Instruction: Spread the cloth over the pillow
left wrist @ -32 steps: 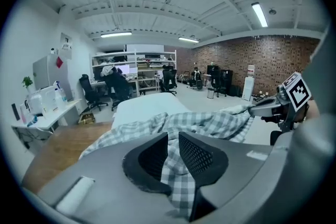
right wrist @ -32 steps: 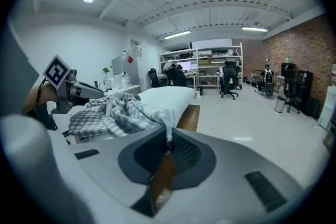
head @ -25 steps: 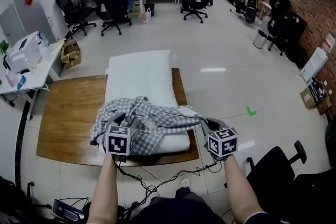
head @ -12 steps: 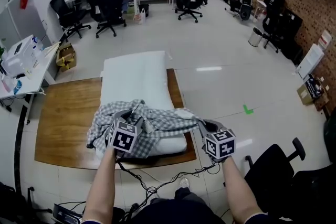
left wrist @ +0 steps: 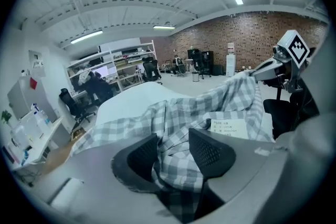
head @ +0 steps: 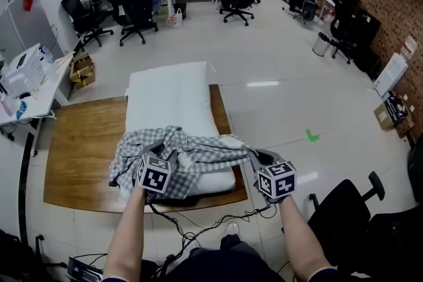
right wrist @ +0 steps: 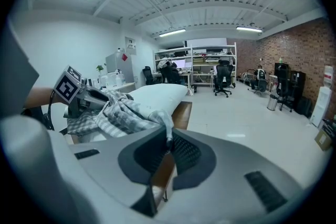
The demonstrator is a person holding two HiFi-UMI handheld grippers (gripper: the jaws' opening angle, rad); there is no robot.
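A long white pillow (head: 173,101) lies on a low wooden platform (head: 79,148). A grey-and-white checked cloth (head: 192,150) is bunched over the pillow's near end. My left gripper (head: 157,156) is shut on a thick fold of the cloth (left wrist: 173,157) at its left side. My right gripper (head: 259,158) is shut on a thin edge of the cloth (right wrist: 167,131) at its right side, just off the pillow's corner. The cloth hangs taut between the two grippers. A white label (left wrist: 230,127) shows on the cloth.
Black cables (head: 198,224) trail on the tiled floor in front of the platform. A black office chair (head: 347,208) stands close at the right. A white desk with clutter (head: 30,86) is at the left; more chairs and seated people are far back.
Nearly nothing has moved. Both grippers keep their hold on the cloth in about the same place; the head view has shifted slightly.
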